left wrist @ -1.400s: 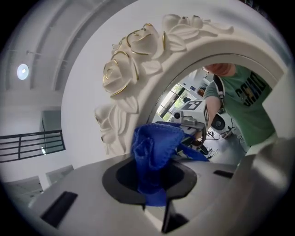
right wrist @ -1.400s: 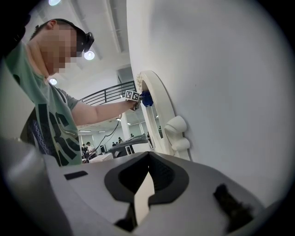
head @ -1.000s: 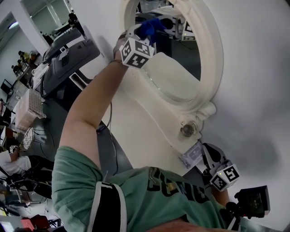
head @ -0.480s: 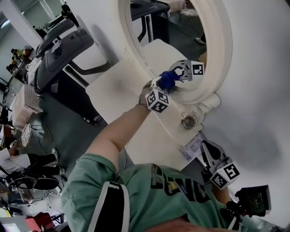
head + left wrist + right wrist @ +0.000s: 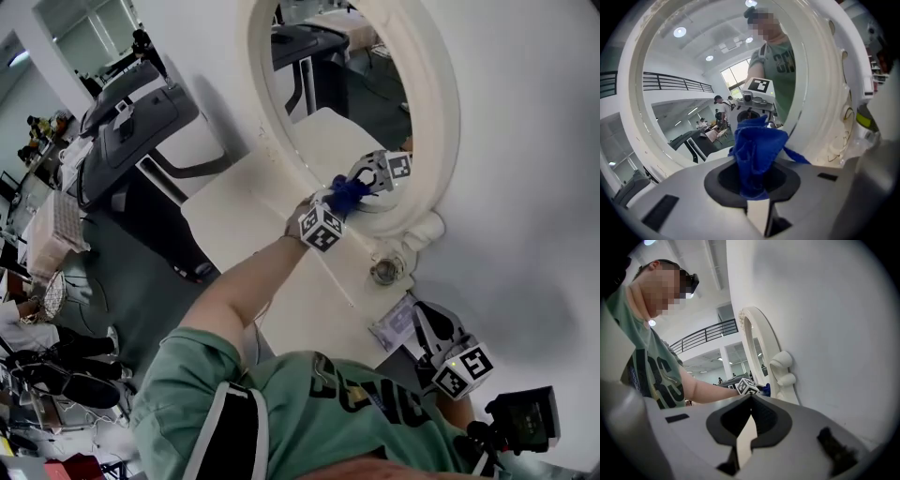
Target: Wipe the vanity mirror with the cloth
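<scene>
The round vanity mirror (image 5: 337, 84) in its thick white frame (image 5: 441, 103) stands against a white wall. My left gripper (image 5: 341, 202) is shut on a bunched blue cloth (image 5: 351, 190), which presses on the lower part of the glass just above the frame's bottom rim. In the left gripper view the cloth (image 5: 757, 152) sticks out of the left gripper (image 5: 754, 185) against the mirror glass (image 5: 689, 93). My right gripper (image 5: 427, 323) hangs low at the right, away from the mirror. The right gripper (image 5: 750, 397) is shut with nothing in it, and the mirror (image 5: 757, 352) lies beyond it.
A small round knob (image 5: 382, 272) sits at the mirror's base, with a clear packet (image 5: 398, 323) below it. Grey exercise machines (image 5: 131, 103) stand at the left. A black device (image 5: 525, 417) is at the lower right. The white wall (image 5: 534, 169) fills the right side.
My left gripper has carried the cloth from the top of the mirror down to its lower edge, then shifted slightly left. The right gripper has hardly moved.
</scene>
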The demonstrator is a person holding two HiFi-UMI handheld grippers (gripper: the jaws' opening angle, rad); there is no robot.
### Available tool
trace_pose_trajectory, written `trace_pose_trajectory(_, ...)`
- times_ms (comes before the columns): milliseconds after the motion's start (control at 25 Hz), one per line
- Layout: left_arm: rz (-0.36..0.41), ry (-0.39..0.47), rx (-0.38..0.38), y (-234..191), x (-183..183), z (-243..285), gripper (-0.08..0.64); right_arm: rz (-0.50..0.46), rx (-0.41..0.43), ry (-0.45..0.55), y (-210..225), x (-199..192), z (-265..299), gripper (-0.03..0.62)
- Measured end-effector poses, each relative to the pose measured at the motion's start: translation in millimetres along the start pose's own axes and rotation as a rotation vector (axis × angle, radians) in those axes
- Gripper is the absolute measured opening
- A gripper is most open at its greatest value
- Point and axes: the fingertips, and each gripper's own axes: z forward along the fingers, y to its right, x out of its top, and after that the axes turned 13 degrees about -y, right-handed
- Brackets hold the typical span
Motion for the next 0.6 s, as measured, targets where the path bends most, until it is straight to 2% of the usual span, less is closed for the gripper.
trace_pose_trajectory(80, -0.033, 0.031, 0.015, -28.5, 9.8, -18.6, 0.083, -0.006, -0.01, 0.017, 0.4, 5.1, -1.8, 0.012)
trace_pose_trajectory(160, -0.053, 0.09, 0.07, -73.2, 34.0, -47.0, 0.083, -0.009, -0.02, 0.03, 3.1, 7.9, -4.4, 0.012)
trace_pose_trajectory(400, -0.075, 0.314, 0.321, -226.2, 147.6, -175.5, 0.083, -0.019, -0.006, 0.049, 3.5, 12.0, -6.0, 0.012)
trace_pose_trajectory(480, -0.075, 0.359, 0.397, -266.3, 181.9, -216.6, 0.083, -0.023, -0.002, 0.059, 2.8, 14.7, -7.4, 0.012)
trace_pose_trajectory(600, -0.056, 0.379, 0.506, -315.1, 222.2, -264.4, 0.083, -0.027, 0.0, 0.068, 2.0, 17.9, -11.2, 0.012)
